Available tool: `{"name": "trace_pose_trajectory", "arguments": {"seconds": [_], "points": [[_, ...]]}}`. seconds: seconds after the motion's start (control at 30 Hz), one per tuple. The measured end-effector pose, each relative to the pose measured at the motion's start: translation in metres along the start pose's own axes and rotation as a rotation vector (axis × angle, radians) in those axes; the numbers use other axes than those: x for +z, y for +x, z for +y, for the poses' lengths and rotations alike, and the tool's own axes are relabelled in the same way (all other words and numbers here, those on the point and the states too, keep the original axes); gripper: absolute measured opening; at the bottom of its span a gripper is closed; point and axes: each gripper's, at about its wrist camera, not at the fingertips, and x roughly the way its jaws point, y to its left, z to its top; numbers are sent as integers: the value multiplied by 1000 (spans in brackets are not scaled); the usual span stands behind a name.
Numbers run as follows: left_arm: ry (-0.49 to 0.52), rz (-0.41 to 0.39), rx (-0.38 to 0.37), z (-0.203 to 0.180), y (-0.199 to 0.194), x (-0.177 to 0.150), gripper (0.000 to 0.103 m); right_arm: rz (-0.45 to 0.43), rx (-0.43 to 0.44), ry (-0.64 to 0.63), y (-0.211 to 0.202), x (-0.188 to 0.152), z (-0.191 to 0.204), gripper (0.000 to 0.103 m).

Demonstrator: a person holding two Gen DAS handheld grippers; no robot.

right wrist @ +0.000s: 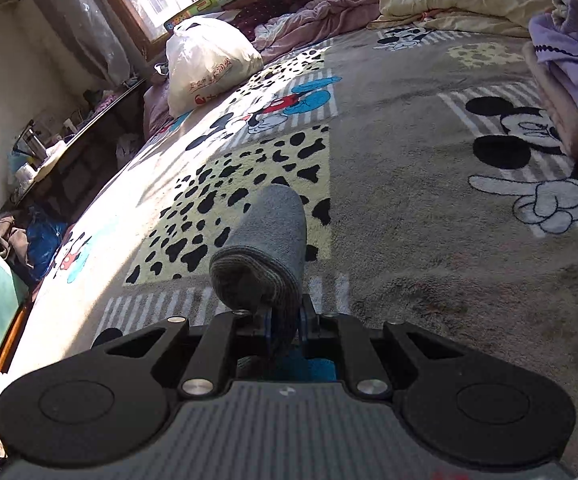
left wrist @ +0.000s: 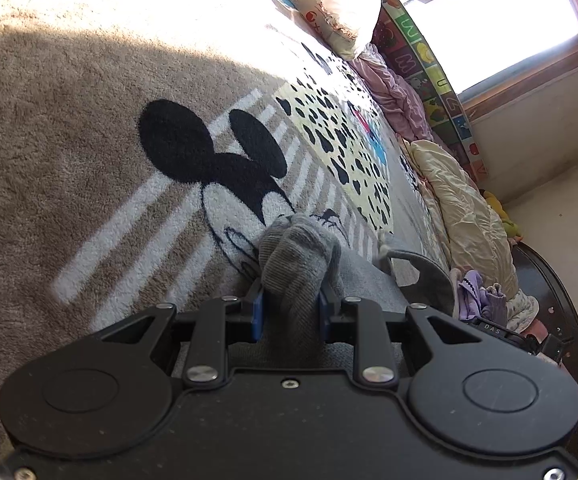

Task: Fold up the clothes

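We hold a grey garment (left wrist: 297, 256) above the cartoon-mouse blanket (left wrist: 89, 160) on the bed. Our left gripper (left wrist: 291, 308) pinches one bunched part; our right gripper (right wrist: 285, 320) pinches a rolled part (right wrist: 265, 240). Folded purple clothes (right wrist: 569, 64) sit nearby.

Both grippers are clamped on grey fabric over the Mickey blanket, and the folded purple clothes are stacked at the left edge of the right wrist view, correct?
Not quite. The purple clothes sit at the right edge of the right wrist view. The rest holds: the left gripper and right gripper each clamp grey fabric over the Mickey blanket.
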Motion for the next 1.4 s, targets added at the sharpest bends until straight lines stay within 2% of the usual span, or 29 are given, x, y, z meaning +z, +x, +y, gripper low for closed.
{"name": "trace_pose_trajectory", "arguments": {"seconds": [0.2, 0.3, 0.33, 0.5, 0.57, 0.7, 0.83, 0.9, 0.97, 1.03, 1.13, 1.27, 1.4], "points": [[20, -5, 14, -2, 1, -2, 25, -6, -5, 191, -4, -40, -51, 16], [21, -7, 15, -1, 2, -2, 25, -38, -56, 183, -12, -43, -62, 21], [22, -8, 17, -1, 2, -1, 25, -48, -73, 181, -15, -43, -66, 27], [26, -11, 20, -2, 3, -1, 25, -101, -158, 168, -28, -47, -85, 29], [26, -10, 20, -2, 3, 0, 25, -132, -226, 149, -34, -41, -93, 31], [26, -10, 20, -1, 3, 0, 25, -173, -294, 197, -42, -34, -115, 31], [24, -9, 18, -1, 3, 1, 25, -207, -271, 153, -47, -35, -112, 33], [21, -8, 17, 0, 3, 1, 26, -225, -234, 171, -46, -35, -110, 37], [14, -7, 9, 1, 3, 1, 26, -214, -197, 232, -41, -34, -111, 55], [11, -9, -6, 1, 2, 2, 26, -186, -182, 298, -34, -34, -113, 59], [1, -27, -34, 1, -1, 6, 29, -175, -170, 366, -25, -36, -116, 59], [-8, -52, -63, 2, -5, 12, 34, -162, -182, 294, -18, -36, -107, 50], [-31, -94, -97, 7, -10, 25, 39, -146, -214, 219, -24, -38, -101, 48]]}}
